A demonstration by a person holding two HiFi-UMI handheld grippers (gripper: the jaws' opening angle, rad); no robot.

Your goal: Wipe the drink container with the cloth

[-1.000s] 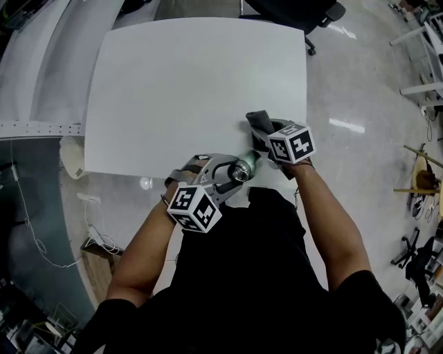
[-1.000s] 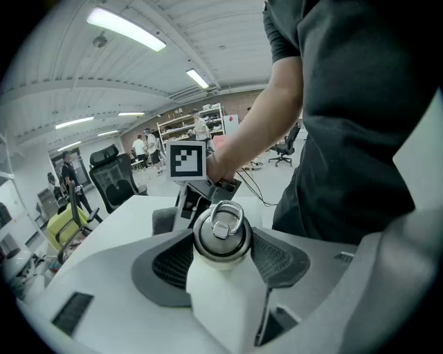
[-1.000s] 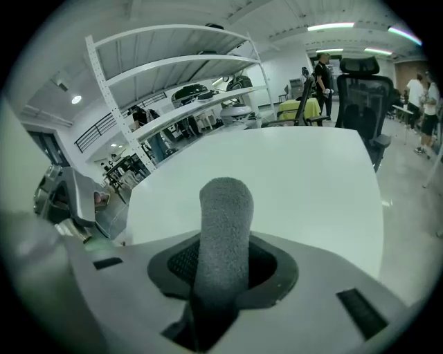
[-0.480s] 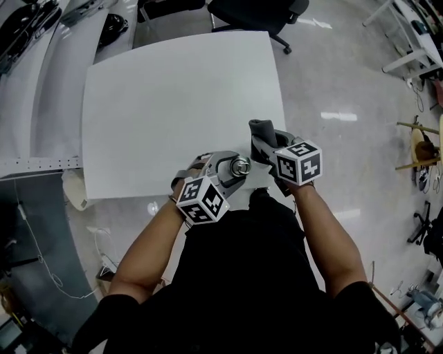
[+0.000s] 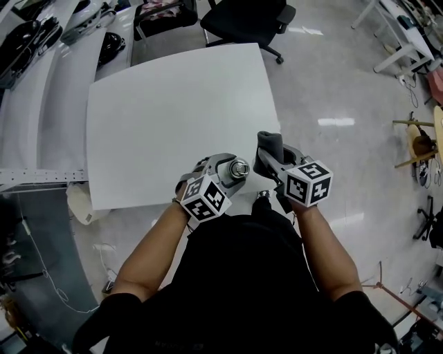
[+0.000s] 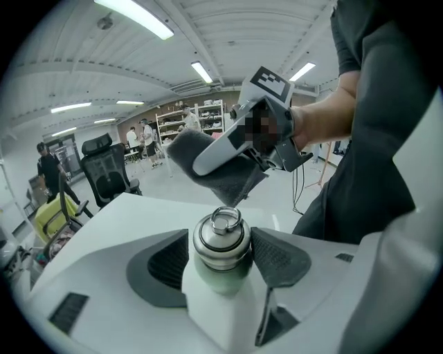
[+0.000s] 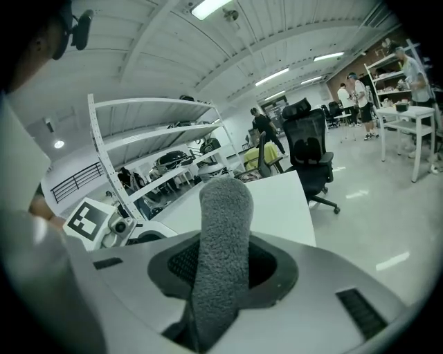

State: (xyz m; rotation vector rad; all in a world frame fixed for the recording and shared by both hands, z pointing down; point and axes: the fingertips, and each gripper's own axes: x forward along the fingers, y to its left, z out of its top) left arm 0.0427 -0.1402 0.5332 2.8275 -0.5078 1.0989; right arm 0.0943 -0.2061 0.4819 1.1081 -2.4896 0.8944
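One left gripper point(image 6: 221, 257) clamps one round, pale-green bottle point(image 6: 220, 243) with a ringed steel cap, above the near table edge. Just beside it, one right gripper point(image 7: 223, 271) pinches one fuzzy grey cloth point(image 7: 223, 228), folded upright. Beyond: one smooth white table point(image 5: 173, 104), one black chair point(image 5: 246, 21)
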